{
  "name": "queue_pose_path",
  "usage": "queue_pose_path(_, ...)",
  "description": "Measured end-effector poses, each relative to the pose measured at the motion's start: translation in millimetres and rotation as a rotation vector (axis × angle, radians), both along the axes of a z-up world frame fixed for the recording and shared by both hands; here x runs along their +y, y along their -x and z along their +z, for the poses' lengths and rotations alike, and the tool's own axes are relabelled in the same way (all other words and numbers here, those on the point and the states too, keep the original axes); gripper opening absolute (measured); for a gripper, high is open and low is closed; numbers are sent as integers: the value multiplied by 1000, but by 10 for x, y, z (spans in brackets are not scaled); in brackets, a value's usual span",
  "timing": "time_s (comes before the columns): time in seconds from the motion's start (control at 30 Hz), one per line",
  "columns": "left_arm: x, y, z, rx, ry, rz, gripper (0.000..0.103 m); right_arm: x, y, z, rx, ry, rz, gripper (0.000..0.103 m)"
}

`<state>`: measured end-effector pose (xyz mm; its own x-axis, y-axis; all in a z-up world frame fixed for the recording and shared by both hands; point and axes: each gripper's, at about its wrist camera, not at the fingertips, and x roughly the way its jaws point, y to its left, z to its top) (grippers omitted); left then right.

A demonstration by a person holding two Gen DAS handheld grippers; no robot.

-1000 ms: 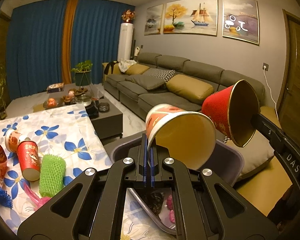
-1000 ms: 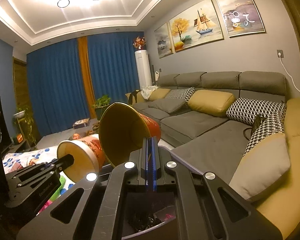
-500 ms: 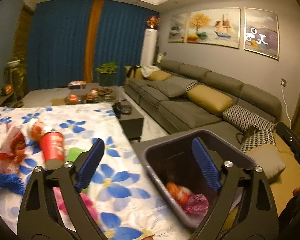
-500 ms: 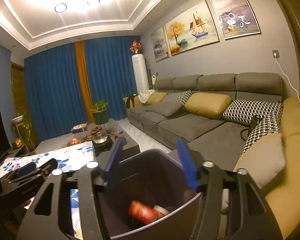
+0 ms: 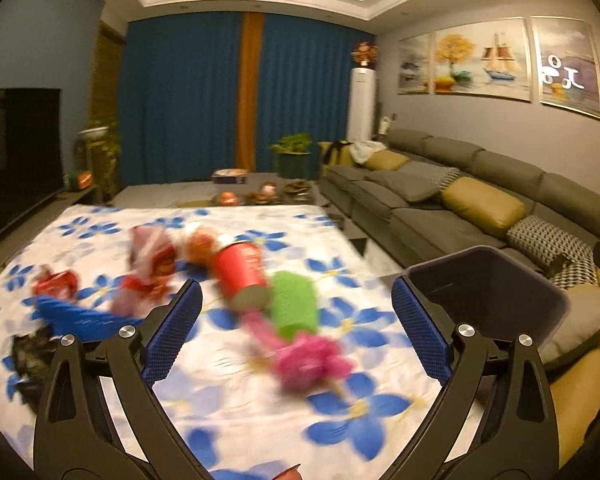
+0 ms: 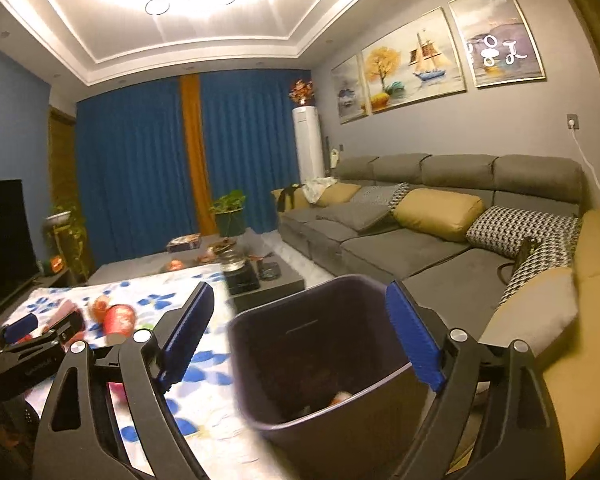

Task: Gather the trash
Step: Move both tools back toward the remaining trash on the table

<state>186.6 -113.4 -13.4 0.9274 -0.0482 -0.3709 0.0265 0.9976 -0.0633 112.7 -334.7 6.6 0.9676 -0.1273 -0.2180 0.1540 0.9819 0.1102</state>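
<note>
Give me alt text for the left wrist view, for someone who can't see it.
The left gripper, jaws opening and empty, points over a blue-flowered tablecloth strewn with trash: a red cup on its side, a green foam sleeve, a pink wrapper and red packets. A dark bin stands at the table's right, a grey sofa behind it.

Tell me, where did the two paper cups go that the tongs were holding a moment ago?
Both were let go into the bin. The left tongs and right tongs were shut on a cup each; now their jaws are opening with nothing between them. The left tongs have swung away from the bin toward the table. The red cup and green roll lie where they were.
</note>
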Motion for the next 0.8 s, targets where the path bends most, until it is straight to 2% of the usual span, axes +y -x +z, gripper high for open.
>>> queue_pose_path(0.43, 1379, 648, -123, 11, -27, 253, 94, 853, 86, -85, 28, 13, 162, 85)
queue_pose_path(0.63, 1885, 875, -221, 32, -25, 305, 94, 1325, 103, -202, 36, 33, 227, 85)
queue_pose_path(0.8, 2142, 951, -256, 37, -17, 307, 94, 1617, 72, -259, 51, 31, 265, 85)
